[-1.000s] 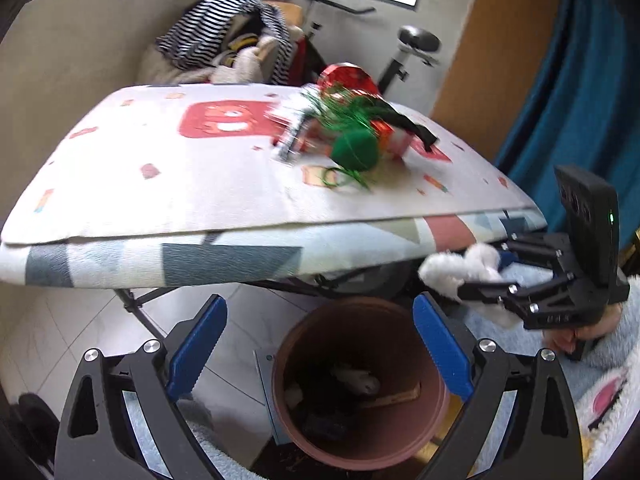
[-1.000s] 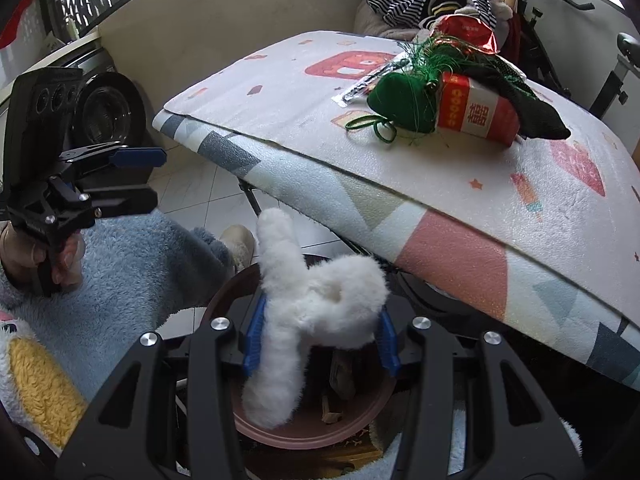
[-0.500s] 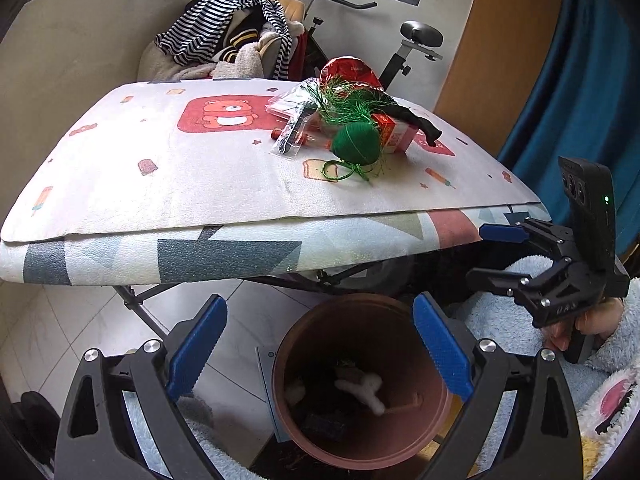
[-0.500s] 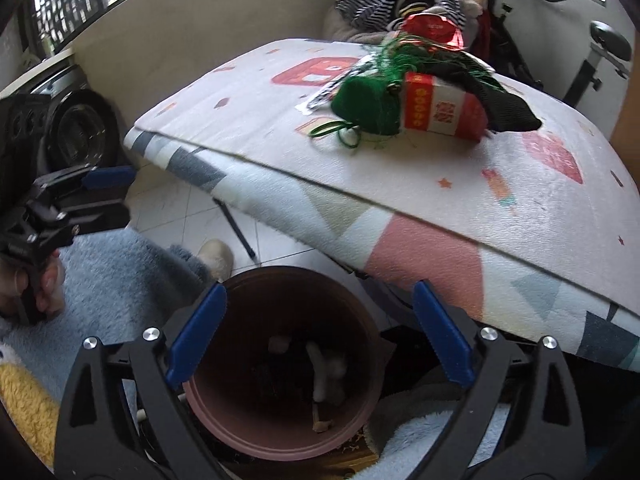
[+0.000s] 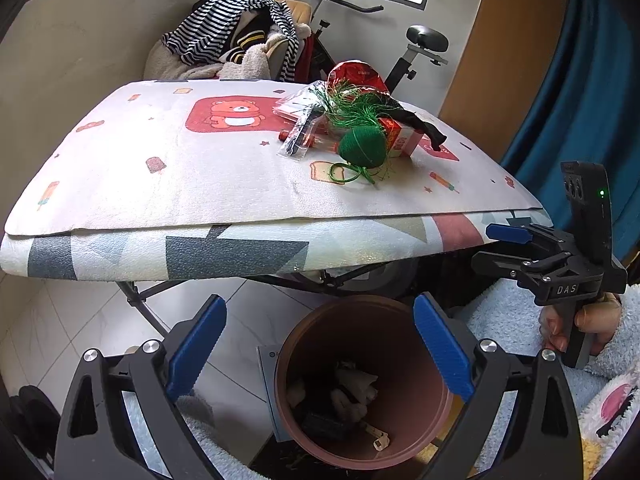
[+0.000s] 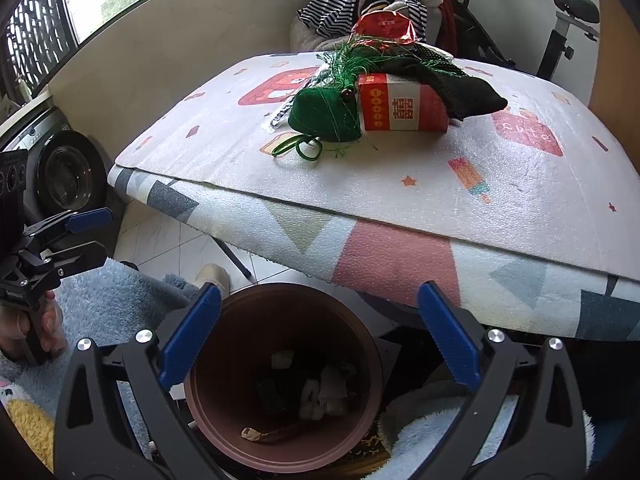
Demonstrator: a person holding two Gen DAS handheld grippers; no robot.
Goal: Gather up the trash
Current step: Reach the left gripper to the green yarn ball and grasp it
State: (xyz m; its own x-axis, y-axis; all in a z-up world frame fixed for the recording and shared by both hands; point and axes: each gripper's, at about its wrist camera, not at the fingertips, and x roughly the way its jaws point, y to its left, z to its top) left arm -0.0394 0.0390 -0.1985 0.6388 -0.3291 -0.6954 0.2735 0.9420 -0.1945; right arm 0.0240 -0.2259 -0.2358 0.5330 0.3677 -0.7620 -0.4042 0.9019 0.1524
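A brown bin [image 5: 360,308] stands on the floor under the table's front edge, with a white fluffy piece [image 5: 356,384] and other scraps inside. My left gripper [image 5: 318,344] hangs open over it, empty. In the right wrist view my right gripper [image 6: 320,336] is wide open above the same bin [image 6: 280,292], with nothing between its fingers; the fluffy piece [image 6: 324,392] lies at the bottom. On the table sits a pile: a green ball [image 5: 362,148] with green strands, a red-and-white carton [image 6: 400,102], a black cloth [image 6: 460,88], a red foil bag [image 5: 356,76] and a clear wrapper [image 5: 300,136].
The table [image 5: 200,184] carries a patterned foam mat that overhangs the bin. Striped clothes [image 5: 228,28] are heaped on a chair behind, beside an exercise bike [image 5: 424,40]. A washing machine [image 6: 68,172] stands at the left. Fluffy blue sleeves flank the bin.
The right gripper's jaws opened and let go of the white fluffy piece, which dropped into the bin. The left gripper stayed open in place.
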